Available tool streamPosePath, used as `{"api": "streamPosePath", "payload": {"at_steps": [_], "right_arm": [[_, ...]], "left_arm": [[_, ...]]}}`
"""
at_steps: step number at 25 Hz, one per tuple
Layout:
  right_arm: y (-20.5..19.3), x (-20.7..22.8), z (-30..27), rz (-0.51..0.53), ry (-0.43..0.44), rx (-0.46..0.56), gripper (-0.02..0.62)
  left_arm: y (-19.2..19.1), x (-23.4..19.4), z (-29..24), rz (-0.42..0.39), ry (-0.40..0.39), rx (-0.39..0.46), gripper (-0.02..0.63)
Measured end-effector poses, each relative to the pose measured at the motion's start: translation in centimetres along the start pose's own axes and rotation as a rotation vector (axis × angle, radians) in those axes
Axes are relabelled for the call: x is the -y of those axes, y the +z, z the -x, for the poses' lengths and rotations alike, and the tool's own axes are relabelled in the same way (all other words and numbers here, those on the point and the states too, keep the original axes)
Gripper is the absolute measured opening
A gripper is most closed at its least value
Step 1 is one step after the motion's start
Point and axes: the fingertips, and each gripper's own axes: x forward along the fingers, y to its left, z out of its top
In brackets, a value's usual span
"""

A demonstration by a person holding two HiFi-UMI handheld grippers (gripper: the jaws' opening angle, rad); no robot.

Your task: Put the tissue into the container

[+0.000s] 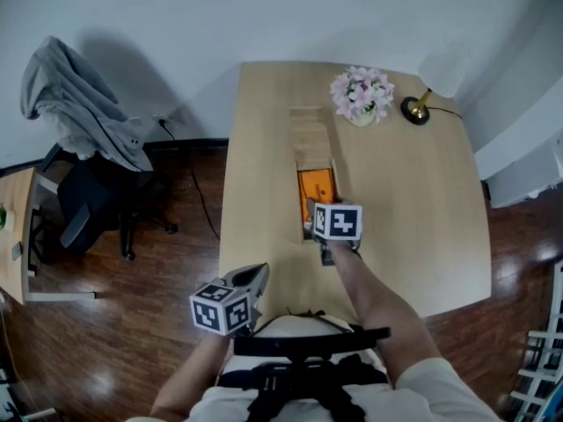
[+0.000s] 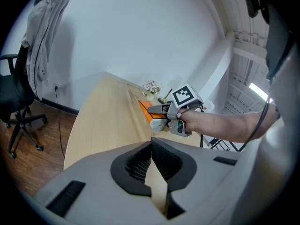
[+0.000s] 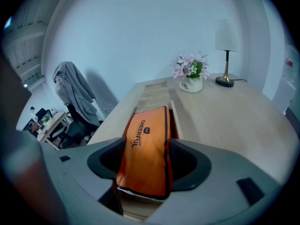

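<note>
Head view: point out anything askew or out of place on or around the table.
Nothing is spilled or damaged. The one untidy thing is the grey jacket slung loosely over the office chair left of the table. The orange tissue pack lies in line with the wooden container, between the right gripper's jaws.

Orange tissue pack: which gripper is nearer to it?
Right. The right gripper holds the orange tissue pack between its jaws; the left gripper is apart, near the table's edge.

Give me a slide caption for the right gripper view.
Right tool grips an orange tissue pack over the long wooden container, flowers and lamp behind.
</note>
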Motion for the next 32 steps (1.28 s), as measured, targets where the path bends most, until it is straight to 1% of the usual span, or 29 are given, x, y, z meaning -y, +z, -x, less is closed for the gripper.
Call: {"api": "streamPosePath", "payload": {"at_steps": [2, 5, 7, 10, 11, 13, 16, 21, 26, 32], "right_arm": [[-0.2, -0.2, -0.4, 0.025, -0.018, -0.019, 0.293], [-0.8, -0.7, -0.8, 0.055, -0.017, -0.072, 0.304], [-1.1, -1.2, -1.0, 0.045, 0.004, -0.096, 0.314], [-1.2, -1.4, -0.8, 0.043, 0.006, -0.11, 0.347], [-1.2, -1.5, -0.7, 0.039, 0.01, -0.117, 0.348], [-1.3, -1.8, -0.5, 0.016, 0.035, -0.125, 0.367], [-1.1, -1.8, -0.3, -0.004, 0.073, -0.112, 0.422], [-0.9, -1.9, 0.4, -0.025, 0.147, -0.089, 0.423], [0.0, -1.2, 2.2, -0.06, 0.165, -0.023, 0.423], [0.4, -0.8, 3.8, -0.066, 0.176, 0.023, 0.423]], "left_arm": [[0.1, -0.1, 0.0, -0.002, -0.001, -0.002, -0.005], [0.2, -0.2, -0.1, -0.002, -0.004, -0.004, -0.005], [0.2, -0.2, -0.1, -0.002, -0.008, -0.004, -0.005], [0.3, -0.1, -0.1, -0.004, -0.013, -0.002, -0.005], [0.3, -0.1, -0.1, -0.004, -0.014, -0.001, -0.005], [0.5, 0.0, 0.0, -0.003, -0.017, 0.003, -0.005], [0.4, 0.0, 0.1, -0.005, -0.017, 0.006, -0.005], [0.4, 0.2, 0.2, -0.003, -0.013, 0.017, -0.005], [0.5, 0.6, 0.4, -0.009, -0.014, 0.028, -0.005], [0.2, 1.0, 0.6, -0.016, -0.012, 0.031, -0.005]]}}
